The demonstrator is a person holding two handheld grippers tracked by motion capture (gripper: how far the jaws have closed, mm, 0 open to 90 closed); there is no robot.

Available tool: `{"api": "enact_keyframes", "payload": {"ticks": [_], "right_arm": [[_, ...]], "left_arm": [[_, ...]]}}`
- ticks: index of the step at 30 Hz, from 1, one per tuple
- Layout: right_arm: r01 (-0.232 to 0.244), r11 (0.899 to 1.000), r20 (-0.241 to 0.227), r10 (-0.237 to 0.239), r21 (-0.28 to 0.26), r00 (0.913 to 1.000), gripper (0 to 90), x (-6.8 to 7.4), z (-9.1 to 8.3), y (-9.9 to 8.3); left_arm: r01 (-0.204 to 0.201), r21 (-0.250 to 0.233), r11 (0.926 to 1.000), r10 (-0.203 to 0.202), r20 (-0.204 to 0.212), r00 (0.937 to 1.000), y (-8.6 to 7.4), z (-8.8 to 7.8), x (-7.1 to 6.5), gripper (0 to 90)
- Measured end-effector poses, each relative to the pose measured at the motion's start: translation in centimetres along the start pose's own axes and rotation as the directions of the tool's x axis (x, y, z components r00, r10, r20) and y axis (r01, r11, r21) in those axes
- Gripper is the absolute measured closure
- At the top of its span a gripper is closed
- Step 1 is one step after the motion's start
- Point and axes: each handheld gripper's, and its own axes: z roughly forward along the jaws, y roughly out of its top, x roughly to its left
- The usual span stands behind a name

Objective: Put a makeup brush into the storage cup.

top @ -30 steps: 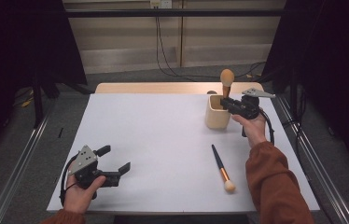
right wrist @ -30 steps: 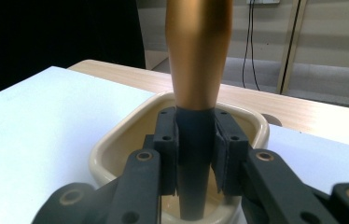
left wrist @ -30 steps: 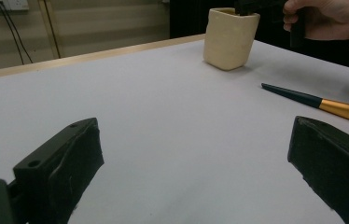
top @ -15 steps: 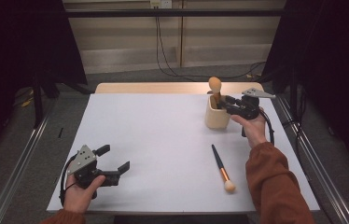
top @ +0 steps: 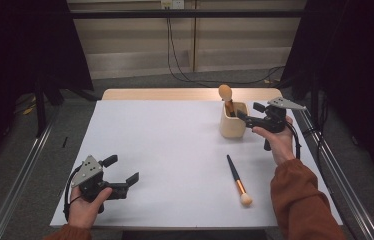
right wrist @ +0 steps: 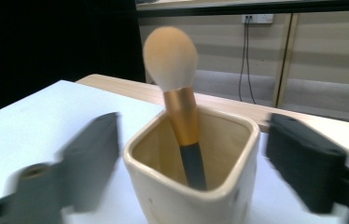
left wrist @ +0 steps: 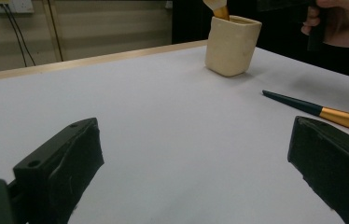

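Observation:
A cream square cup (top: 233,121) stands at the table's far right. A brush with a peach head (top: 225,93) leans inside it, head up, its gold ferrule and dark handle in the cup (right wrist: 196,186). My right gripper (top: 249,112) hovers just right of the cup. Its jaws have just been opening and stand open on either side of the cup (right wrist: 196,144), touching neither it nor the brush (right wrist: 177,93). A second brush (top: 238,179) lies flat in front of the cup. My left gripper (top: 122,169) rests open at the near left, holding nothing (left wrist: 196,172).
The white table top (top: 165,145) has a wooden strip along its far edge (top: 175,94). Metal rails run along both sides of the table. From the left gripper view the lying brush (left wrist: 312,108) is ahead on the right, the cup (left wrist: 231,44) beyond it.
The right gripper lowered the peach-headed brush into the cup, let go of it and drew back slightly to the right. The left gripper has not moved.

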Motion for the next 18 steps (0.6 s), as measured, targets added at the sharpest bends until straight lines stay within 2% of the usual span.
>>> {"api": "enact_keyframes", "payload": {"ticks": [7,12,14,18], "right_arm": [[0.003,1.0,-0.001,-0.003,0.026,1.0,2.5,0.4,-1.3,-1.2],[-0.006,1.0,-0.023,0.007,0.017,0.9997,1.1,1.0,-2.2,-1.7],[0.002,1.0,-0.035,-0.002,0.006,0.9994,0.8,1.3,-2.6,-1.8],[-0.016,1.0,-0.065,0.015,-0.005,0.9977,0.0,1.9,-3.5,-2.1]], "left_arm": [[0.002,-0.005,1.0,-0.002,-0.003,1.0,0.0,-0.1,0.0,2.9],[-0.004,-0.006,1.0,0.004,-0.004,1.0,0.0,-0.2,0.1,2.9],[0.008,-0.018,0.9998,-0.008,-0.004,1.0,0.0,-0.3,0.1,2.8],[0.001,-0.016,0.9999,-0.001,-0.008,1.0,0.0,-0.4,0.1,2.8]]}}
